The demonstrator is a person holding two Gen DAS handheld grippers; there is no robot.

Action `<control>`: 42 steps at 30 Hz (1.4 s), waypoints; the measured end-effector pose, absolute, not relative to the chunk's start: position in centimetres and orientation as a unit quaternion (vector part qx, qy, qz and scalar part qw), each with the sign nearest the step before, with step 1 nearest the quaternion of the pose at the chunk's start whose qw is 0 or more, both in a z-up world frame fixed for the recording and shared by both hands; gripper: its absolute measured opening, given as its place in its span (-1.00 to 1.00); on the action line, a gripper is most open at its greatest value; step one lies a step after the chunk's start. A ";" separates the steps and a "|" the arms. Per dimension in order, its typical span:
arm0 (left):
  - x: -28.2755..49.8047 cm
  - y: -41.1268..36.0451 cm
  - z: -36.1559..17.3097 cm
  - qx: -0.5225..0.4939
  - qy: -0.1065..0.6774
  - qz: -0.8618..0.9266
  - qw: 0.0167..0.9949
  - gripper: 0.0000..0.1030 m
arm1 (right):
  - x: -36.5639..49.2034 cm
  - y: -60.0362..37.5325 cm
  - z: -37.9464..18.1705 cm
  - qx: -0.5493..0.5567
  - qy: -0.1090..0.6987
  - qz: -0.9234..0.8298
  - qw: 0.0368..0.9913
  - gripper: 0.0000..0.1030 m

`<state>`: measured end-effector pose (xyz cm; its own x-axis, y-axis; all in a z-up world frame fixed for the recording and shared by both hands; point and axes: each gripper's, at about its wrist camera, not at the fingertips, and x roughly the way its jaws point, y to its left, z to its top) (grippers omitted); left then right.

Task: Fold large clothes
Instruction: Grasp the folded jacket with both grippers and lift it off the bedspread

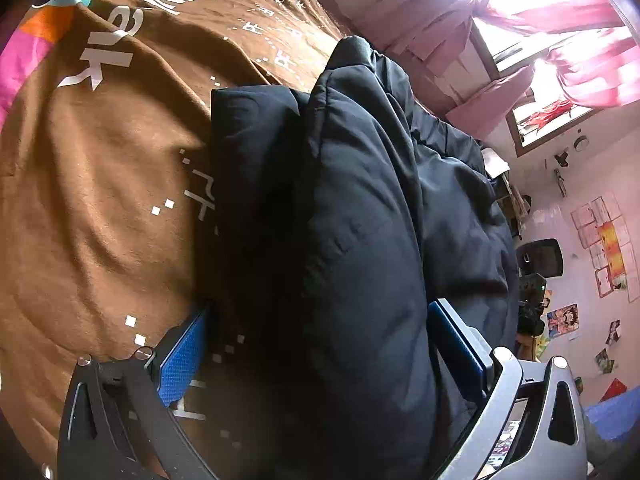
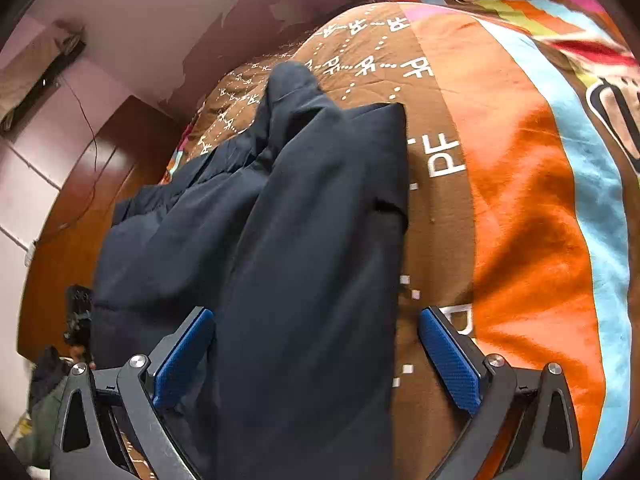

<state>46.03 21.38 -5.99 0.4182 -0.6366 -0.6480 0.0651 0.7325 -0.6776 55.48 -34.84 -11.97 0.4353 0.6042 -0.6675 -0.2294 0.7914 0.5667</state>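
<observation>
A large dark navy padded jacket (image 1: 360,208) lies bunched on a brown blanket with white lettering. It also shows in the right wrist view (image 2: 288,208), partly folded over itself. My left gripper (image 1: 320,344) is open, its blue pads wide apart on either side of a thick fold of the jacket. My right gripper (image 2: 316,348) is open too, with jacket fabric lying between its blue pads. Neither pair of pads presses the fabric.
The brown blanket (image 1: 100,200) covers the bed, with orange, blue and pink bands (image 2: 532,200) on the right. A wooden headboard (image 2: 100,184) stands at left. Pink walls, a window with pink curtains (image 1: 560,40) and posters are behind.
</observation>
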 end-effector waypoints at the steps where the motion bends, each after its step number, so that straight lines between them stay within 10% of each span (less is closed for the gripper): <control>1: 46.0 21.3 -6.0 -0.290 0.491 -0.220 0.791 0.95 | 55.4 -34.7 -11.9 0.199 0.467 0.253 0.824 0.84; 5: 45.3 20.5 -6.2 -0.296 0.488 -0.227 0.789 0.61 | 54.8 -34.1 -11.8 0.212 0.467 0.262 0.818 0.35; 12: 44.4 19.6 -5.6 -0.298 0.475 -0.210 0.801 0.02 | 54.9 -34.0 -12.0 0.234 0.475 0.251 0.811 0.31; 20: 42.3 17.3 -2.3 -0.277 0.427 -0.177 0.843 -0.58 | 53.2 -33.7 -9.7 0.211 0.450 0.250 0.831 -0.61; 42: 49.1 3.2 1.8 -0.205 0.384 -0.229 0.871 -0.63 | 52.8 -39.7 0.3 0.159 0.304 0.164 0.925 -0.73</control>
